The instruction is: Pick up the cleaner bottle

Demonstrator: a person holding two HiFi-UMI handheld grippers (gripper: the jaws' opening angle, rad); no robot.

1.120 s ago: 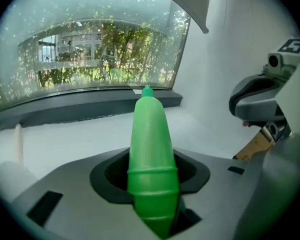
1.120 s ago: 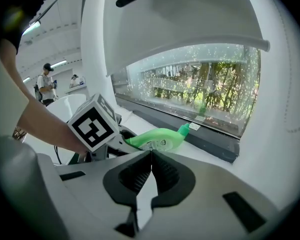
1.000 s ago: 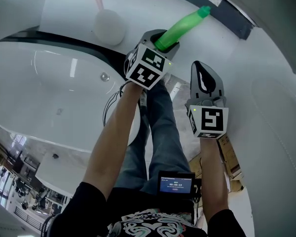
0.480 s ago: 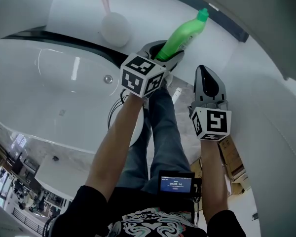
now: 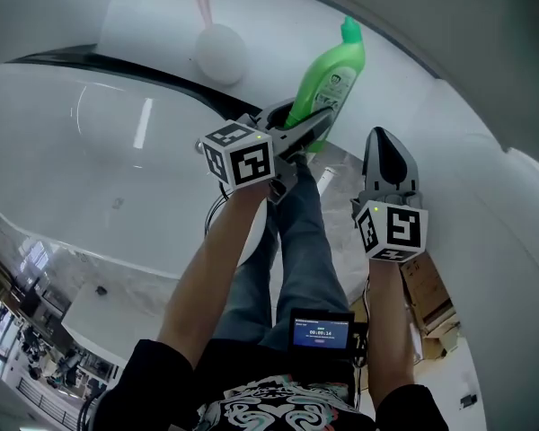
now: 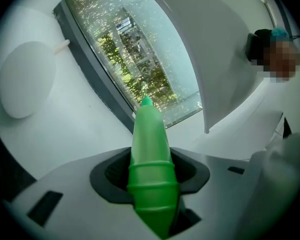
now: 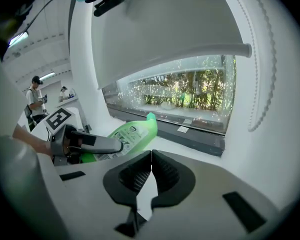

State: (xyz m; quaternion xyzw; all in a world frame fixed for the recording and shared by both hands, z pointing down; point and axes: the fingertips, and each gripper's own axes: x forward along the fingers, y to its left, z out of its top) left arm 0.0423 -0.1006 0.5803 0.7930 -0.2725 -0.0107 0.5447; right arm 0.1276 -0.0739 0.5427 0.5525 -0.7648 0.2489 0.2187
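Head view, with both gripper views. The left gripper (image 5: pixel 302 131) has its fingers (image 6: pixel 106 174) clamped on the lower body of the cleaner bottle (image 5: pixel 329 72). The left gripper view shows the ribbed green body wedged between the dark pads, with the neck and cap running away from the camera toward the window (image 6: pixel 140 69). The grip sits low on the widest part, probably because the ribs there give the pads something to bite, while the slim neck would slip.

In the head view the bottle stands close to upright, cap uppermost, above the far ledge (image 5: pixel 278 25) of the bathtub (image 5: pixel 117 178). It appears to hang clear of that ledge, carried by the fingers alone, though the gripper hides its base, so this is a judgement. An upright hold keeps the capped end high and the weight in line with the grip.

The right gripper (image 5: pixel 381 138) sits just right of the left one, lower and apart from the bottle. Its fingers (image 7: pixel 136 176) are pressed together with nothing between them, so it is idle, most likely kept back to leave the lift free.

A round white brush (image 5: pixel 220 54) with a pink handle lies near the ledge's far edge, well clear of the bottle.

The pick-up looks essentially complete — what remains is to hold the bottle steady.
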